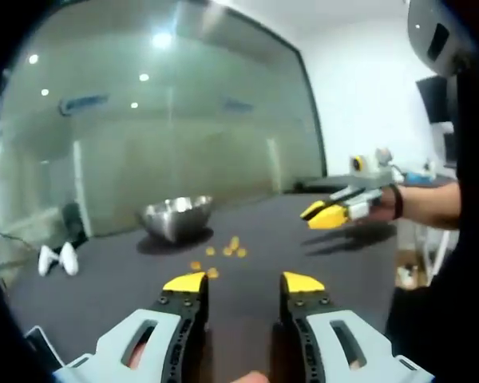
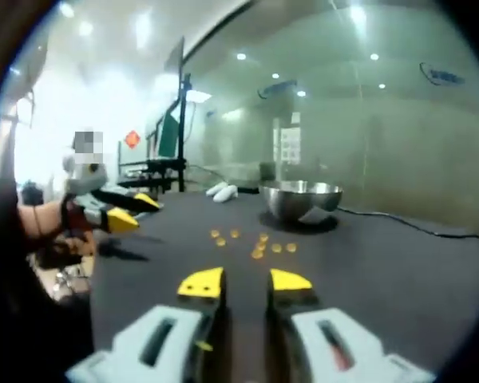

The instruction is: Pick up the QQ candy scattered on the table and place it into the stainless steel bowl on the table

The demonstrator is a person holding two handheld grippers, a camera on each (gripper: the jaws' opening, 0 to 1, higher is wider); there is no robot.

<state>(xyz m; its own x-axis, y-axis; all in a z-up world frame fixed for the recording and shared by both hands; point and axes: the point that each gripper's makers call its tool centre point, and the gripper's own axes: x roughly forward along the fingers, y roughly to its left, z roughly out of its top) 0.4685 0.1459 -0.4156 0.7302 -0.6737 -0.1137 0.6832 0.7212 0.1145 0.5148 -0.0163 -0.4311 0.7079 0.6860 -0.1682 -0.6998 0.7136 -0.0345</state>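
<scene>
Several small orange QQ candies (image 1: 226, 250) lie loose on the dark table (image 1: 112, 279), just in front of a stainless steel bowl (image 1: 177, 215) that stands upright. My left gripper (image 1: 244, 283) hovers open above the near table edge, short of the candies, with nothing between its yellow tips. The right gripper (image 1: 310, 212) hangs above the table's right side, held by a hand. In the right gripper view the candies (image 2: 257, 244) lie between my open, empty right gripper (image 2: 246, 282) and the bowl (image 2: 301, 198). The left gripper (image 2: 138, 211) hovers at the left.
Two white handheld devices (image 1: 57, 259) lie on the table's far left corner, and they (image 2: 223, 190) sit beyond the bowl in the right gripper view. A dark cable (image 2: 415, 229) runs across the table right of the bowl. A glass wall (image 1: 184, 120) stands behind the table.
</scene>
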